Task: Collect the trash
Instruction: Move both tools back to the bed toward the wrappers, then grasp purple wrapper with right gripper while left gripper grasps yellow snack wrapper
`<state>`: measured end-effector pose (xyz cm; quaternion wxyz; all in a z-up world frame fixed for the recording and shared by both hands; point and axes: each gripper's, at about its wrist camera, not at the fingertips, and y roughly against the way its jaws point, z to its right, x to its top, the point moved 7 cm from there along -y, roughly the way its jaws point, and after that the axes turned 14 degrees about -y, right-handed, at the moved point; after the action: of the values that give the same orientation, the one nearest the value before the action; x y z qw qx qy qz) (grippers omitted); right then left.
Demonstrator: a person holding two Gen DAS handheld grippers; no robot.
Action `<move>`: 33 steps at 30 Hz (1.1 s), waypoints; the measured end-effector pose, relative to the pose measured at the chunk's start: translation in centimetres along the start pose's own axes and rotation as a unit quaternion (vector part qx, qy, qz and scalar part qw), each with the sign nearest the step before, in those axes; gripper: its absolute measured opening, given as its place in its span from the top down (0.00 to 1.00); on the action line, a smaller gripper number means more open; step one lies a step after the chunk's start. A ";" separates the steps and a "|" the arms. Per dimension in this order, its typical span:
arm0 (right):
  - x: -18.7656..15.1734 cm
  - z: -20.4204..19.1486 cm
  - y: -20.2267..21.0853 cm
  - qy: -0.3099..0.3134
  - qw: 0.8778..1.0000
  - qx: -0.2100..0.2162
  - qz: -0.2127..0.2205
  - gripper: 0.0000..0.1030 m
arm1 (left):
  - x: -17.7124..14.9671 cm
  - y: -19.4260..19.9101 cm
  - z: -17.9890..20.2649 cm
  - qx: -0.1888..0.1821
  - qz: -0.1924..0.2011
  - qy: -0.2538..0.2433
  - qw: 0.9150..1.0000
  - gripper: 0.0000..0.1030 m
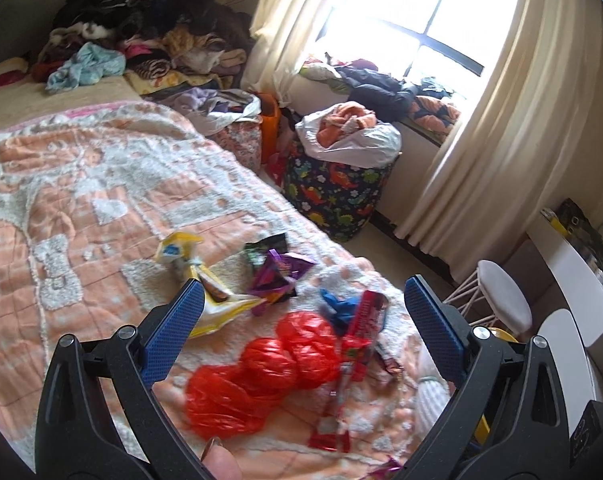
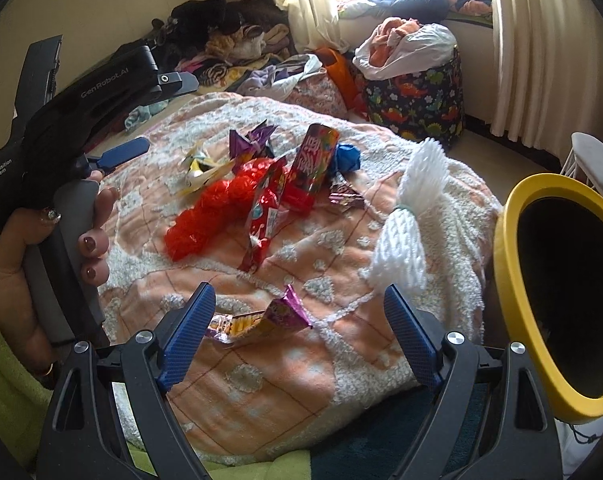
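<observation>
The nearest piece of trash is the purple and yellow snack wrapper (image 2: 261,320), lying flat on the bed blanket (image 2: 261,384) at the lower centre of the right wrist view. Its long axis runs left to right across the frame, roughly in line with the gap between the fingers, with its purple end toward the right. It sits just ahead of and between the tips of the right gripper (image 2: 299,312), whose fingers stand wide apart with nothing between the pads. The yellow-rimmed bin (image 2: 513,280) stands at the right edge of that view, beside the bed, near this gripper. Further up the frame lies the main cluster: red plastic bag (image 2: 217,208), red snack packet (image 2: 313,168), blue scrap (image 2: 347,158) and purple wrappers (image 2: 247,140). In the left wrist view, the red plastic bag (image 1: 261,372) lies between and below the tips of the left gripper (image 1: 301,304), also wide open and empty, with a yellow wrapper (image 1: 217,304) touching its left finger in the picture. Judgement: the right gripper is better placed for the near wrapper; the left for the bag.
</observation>
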<state>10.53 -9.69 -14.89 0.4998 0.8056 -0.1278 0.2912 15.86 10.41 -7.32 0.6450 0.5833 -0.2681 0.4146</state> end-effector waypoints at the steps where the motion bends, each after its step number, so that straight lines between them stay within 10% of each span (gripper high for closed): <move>1: 0.0 -0.1 -0.3 0.002 1.000 0.000 -0.005 0.19 | -0.1 -0.1 -0.4 0.002 -0.002 0.004 1.000 0.11; 18: -1.7 -0.4 -6.0 -0.021 0.994 0.006 -0.105 0.34 | -3.3 -5.3 -6.7 0.023 -0.064 0.095 0.993 0.12; 26: -1.8 -0.2 -6.1 -0.030 0.993 0.023 -0.114 0.67 | -3.6 -7.7 -7.6 0.019 -0.084 0.126 0.988 0.33; 33: -1.7 -1.1 -5.3 -0.014 0.994 0.041 -0.102 0.75 | -4.1 -8.5 -7.4 0.019 -0.101 0.132 0.986 0.54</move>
<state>11.45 -6.39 -19.43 0.4913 0.8385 -0.0399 0.2323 19.93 16.96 -16.58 0.7020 0.5596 -0.1132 0.4257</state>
